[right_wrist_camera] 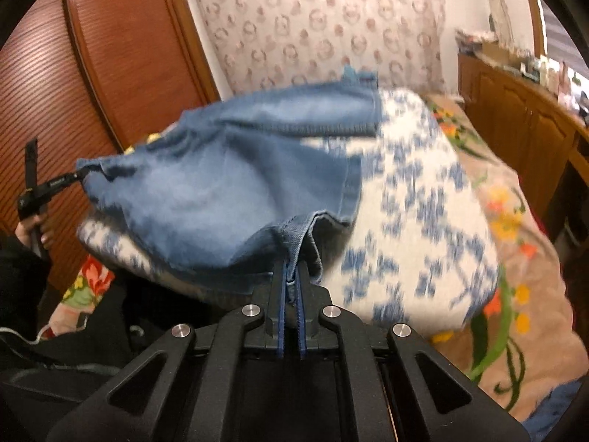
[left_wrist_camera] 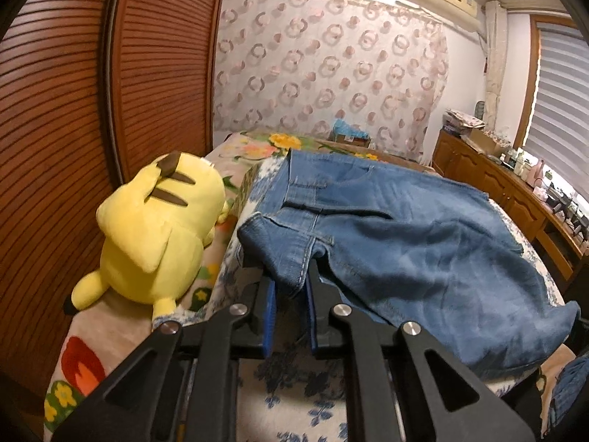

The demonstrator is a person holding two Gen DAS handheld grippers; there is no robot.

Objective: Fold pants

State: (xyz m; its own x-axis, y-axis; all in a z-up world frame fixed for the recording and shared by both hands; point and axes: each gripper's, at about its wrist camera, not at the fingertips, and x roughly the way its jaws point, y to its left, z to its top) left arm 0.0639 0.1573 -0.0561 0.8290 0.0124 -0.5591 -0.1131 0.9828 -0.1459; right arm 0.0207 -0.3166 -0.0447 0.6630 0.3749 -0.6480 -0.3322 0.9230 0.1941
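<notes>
Denim pants (left_wrist_camera: 386, 228) lifted over the bed (right_wrist_camera: 423, 221), mid-fold. Left hand-held gripper (left_wrist_camera: 289, 287) clamped on one hem, right hand-held gripper (right_wrist_camera: 292, 283) clamped on another. Next, likely: carry both ends far, lay flat, edges aligned.

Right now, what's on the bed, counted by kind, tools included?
Jeans: 1
Yellow plush toy: 1
Blue-patterned white quilt: 1
Floral blanket: 1
Tools gripping the jeans: 2, left tool and right tool
Total: 6
</notes>
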